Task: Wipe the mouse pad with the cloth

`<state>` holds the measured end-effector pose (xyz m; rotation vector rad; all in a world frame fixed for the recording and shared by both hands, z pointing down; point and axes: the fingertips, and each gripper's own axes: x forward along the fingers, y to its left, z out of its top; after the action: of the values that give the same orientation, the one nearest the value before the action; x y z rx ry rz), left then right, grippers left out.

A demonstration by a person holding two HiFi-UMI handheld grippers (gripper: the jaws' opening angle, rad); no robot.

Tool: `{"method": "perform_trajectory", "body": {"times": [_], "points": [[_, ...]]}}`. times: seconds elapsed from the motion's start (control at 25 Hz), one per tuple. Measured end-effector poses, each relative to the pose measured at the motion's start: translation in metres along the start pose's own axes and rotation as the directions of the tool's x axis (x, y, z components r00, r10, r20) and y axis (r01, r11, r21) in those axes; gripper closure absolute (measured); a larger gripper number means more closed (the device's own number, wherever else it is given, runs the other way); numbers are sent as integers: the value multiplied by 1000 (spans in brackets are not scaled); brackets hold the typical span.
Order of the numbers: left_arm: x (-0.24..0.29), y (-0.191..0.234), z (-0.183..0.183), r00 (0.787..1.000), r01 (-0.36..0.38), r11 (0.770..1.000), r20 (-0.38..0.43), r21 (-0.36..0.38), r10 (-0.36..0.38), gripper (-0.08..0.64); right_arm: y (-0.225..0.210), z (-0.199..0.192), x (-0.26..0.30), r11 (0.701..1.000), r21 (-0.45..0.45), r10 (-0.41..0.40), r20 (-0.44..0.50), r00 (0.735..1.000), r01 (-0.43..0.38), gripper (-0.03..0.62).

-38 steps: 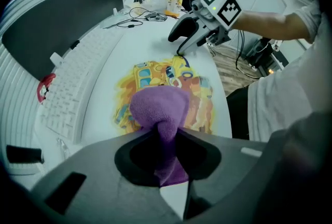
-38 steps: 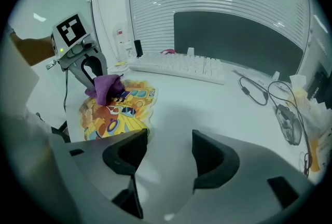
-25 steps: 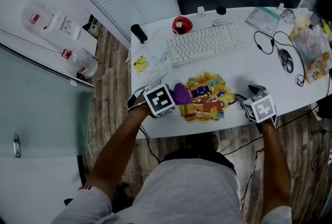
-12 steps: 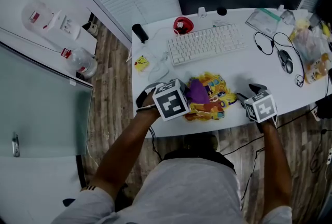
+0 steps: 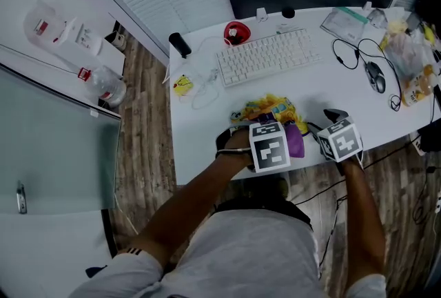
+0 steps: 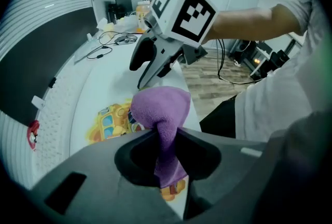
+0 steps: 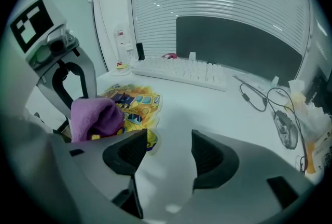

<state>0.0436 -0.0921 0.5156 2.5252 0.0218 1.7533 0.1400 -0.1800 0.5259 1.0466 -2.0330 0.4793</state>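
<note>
The mouse pad (image 5: 265,110), yellow with cartoon print, lies on the white desk in front of the keyboard; the gripper views show it as well (image 6: 110,120) (image 7: 134,99). My left gripper (image 5: 292,142) is shut on a purple cloth (image 6: 162,108), which bunches out past the jaws and rests at the pad's near right corner. The cloth (image 5: 295,139) (image 7: 95,115) covers that corner. My right gripper (image 5: 322,122) stands open just right of the pad, on bare desk, with nothing between its fingers (image 7: 207,158).
A white keyboard (image 5: 269,56) lies behind the pad, with a red object (image 5: 236,32) at its left. A black mouse (image 5: 376,76) with looped cables and a snack bag (image 5: 413,62) sit at the right. The desk's front edge runs just below both grippers.
My left gripper has swept the cloth to the right across the pad, from its left edge to its near right corner, ending close to the right gripper. The right gripper has barely moved.
</note>
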Motion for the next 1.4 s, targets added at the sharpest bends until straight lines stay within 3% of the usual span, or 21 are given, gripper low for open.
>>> {"method": "perform_trajectory", "body": {"times": [0.56,0.84,1.4], "points": [[27,-7,-2,998,40,999,-40,-8,-40,476,6,-9,13,1000,7,28,-22,999,-28,360],[20,-12,-23,998,37,999,-44,-27,-38,476,5,-9,14,999,15,31,-18,999,-31,359],[2,-19,-105,999,15,980,-32,-201,-22,476,5,-11,13,1000,23,20,-2,1000,-20,357]]}}
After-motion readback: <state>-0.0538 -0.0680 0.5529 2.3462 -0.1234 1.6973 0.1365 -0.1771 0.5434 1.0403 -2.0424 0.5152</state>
